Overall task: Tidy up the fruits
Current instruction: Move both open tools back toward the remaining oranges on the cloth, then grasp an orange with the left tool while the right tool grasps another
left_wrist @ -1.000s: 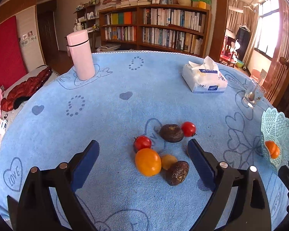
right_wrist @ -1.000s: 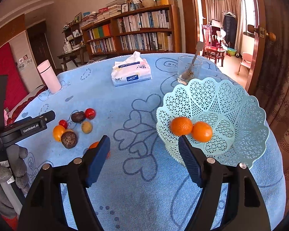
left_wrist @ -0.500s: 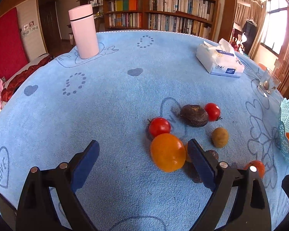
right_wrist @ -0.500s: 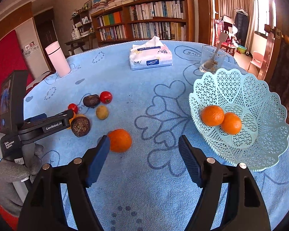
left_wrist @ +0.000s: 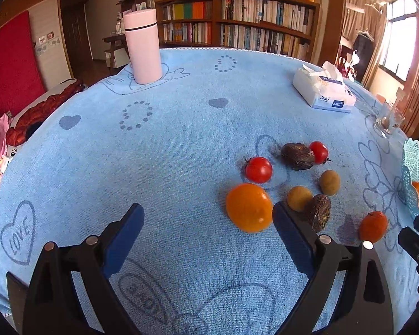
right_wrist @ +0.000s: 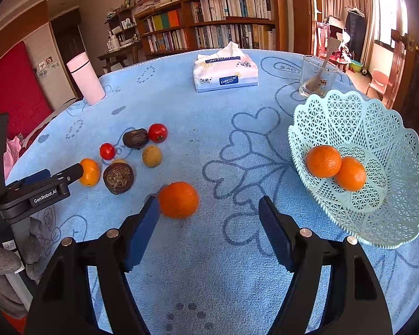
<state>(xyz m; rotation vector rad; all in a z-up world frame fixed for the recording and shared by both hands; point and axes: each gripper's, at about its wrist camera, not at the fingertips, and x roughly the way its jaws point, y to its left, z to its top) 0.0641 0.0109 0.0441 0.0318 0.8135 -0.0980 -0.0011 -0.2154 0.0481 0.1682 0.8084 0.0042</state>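
**Both tongs spread, R nearest the loose mandarin**

R gripper (right_wrist: pixel 206 217) is spread wide, nothing btwn its pads; the loose mandarin (right_wrist: pixel 178 200) sits on the blue cloth (right_wrist: pixel 237 279) just ahead, off-centre toward the L-side pad, touching or nearly so. L gripper (left_wrist: pixel 208 223) also spread, empty; the big orange fruit (left_wrist: pixel 249 207) lies just inside its R-side pad, w/ the dark fruits and tomatoes beyond. Basket (right_wrist: pixel 391 223) w/ two mandarins already in it stands to the R of the R gripper, well apart from the L one. Round fruit, no long axis to mind. My read: R tool is nearer the mandarin & the basket, needs a small shift L to centre before closing.
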